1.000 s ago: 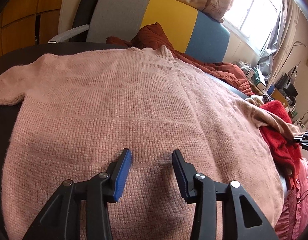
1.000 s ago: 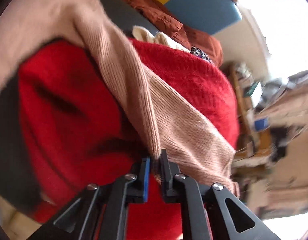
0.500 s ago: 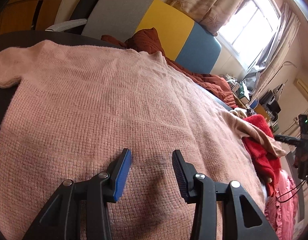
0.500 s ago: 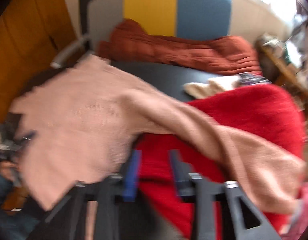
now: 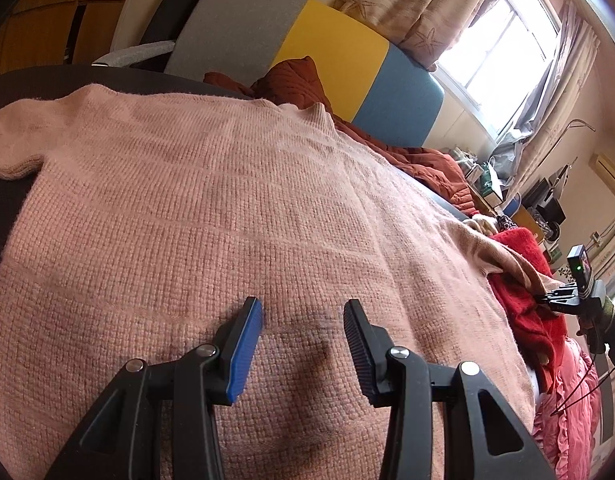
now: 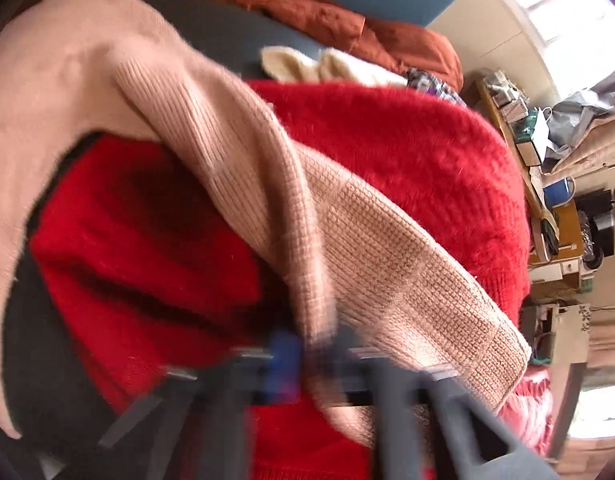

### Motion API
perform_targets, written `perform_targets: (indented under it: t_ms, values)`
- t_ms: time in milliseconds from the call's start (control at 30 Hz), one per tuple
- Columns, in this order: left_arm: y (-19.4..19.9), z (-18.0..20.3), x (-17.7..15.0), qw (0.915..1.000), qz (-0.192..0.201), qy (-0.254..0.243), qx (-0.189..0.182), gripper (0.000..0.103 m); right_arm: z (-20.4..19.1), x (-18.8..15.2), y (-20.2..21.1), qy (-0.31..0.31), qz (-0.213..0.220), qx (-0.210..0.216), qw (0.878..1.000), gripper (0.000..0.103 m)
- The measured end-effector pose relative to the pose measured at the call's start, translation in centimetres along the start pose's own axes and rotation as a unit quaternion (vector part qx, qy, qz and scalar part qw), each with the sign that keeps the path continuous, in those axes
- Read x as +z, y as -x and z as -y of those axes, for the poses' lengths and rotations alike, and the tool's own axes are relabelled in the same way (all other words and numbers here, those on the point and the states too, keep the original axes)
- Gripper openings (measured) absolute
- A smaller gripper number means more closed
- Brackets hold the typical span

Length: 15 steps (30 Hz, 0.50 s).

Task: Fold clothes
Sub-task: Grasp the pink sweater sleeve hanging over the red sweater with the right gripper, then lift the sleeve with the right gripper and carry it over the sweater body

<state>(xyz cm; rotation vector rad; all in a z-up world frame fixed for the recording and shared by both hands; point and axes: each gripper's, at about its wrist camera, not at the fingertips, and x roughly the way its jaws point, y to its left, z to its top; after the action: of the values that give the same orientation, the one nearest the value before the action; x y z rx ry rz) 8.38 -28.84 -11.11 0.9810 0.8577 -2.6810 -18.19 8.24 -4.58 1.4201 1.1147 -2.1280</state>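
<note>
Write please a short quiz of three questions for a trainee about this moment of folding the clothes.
1. True or false: the left gripper has its fingers closed on the pink sweater.
2. On which garment does the sweater's sleeve lie? A) the red sweater B) the rust-brown blanket C) the cream garment
3. What is the right gripper closed on?

Key:
1. False. Its jaws stand open over the sweater's body.
2. A.
3. The sleeve, near its cuff; the jaws have just been closing and the view is blurred there.
</note>
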Motion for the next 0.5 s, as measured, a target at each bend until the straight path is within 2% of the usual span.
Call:
perform_targets:
  t_ms: [100, 200, 233, 333, 433, 500]
  values:
    - [-0.1, -0.1, 0.1, 1.0, 0.001, 0.002, -0.003, 0.043, 0.0, 0.0, 2.2, -0.044, 0.029, 0.097, 0.994, 0.006]
    - [-0.1, -0.4, 0.2, 0.9999, 0.003, 0.007, -0.01, 0.043, -0.7, 0.5, 5.4, -0.094, 0.082, 0.225, 0.966, 0.006]
    - [-0.1, -0.5, 0.2, 0.9999, 0.004, 0.009, -0.013, 0.043, -1.2, 0.9, 6.4, -0.11, 0.102, 0.265, 0.952, 0.006]
    - [-0.1, -0.8, 0.2, 0.9997, 0.006, 0.013, -0.019, 0.043, -3.3, 2.4, 8.7, -0.16, 0.166, 0.376, 0.897, 0.006]
    - [0.0, -1.0, 0.2, 0.9995, 0.008, 0.015, -0.025, 0.043, -6.9, 4.8, 9.7, -0.195, 0.197, 0.442, 0.853, 0.006]
    - [0.1, -1.1, 0.2, 0.9994, 0.009, 0.017, -0.03, 0.043, -9.7, 6.5, 9.9, -0.214, 0.204, 0.466, 0.834, 0.006]
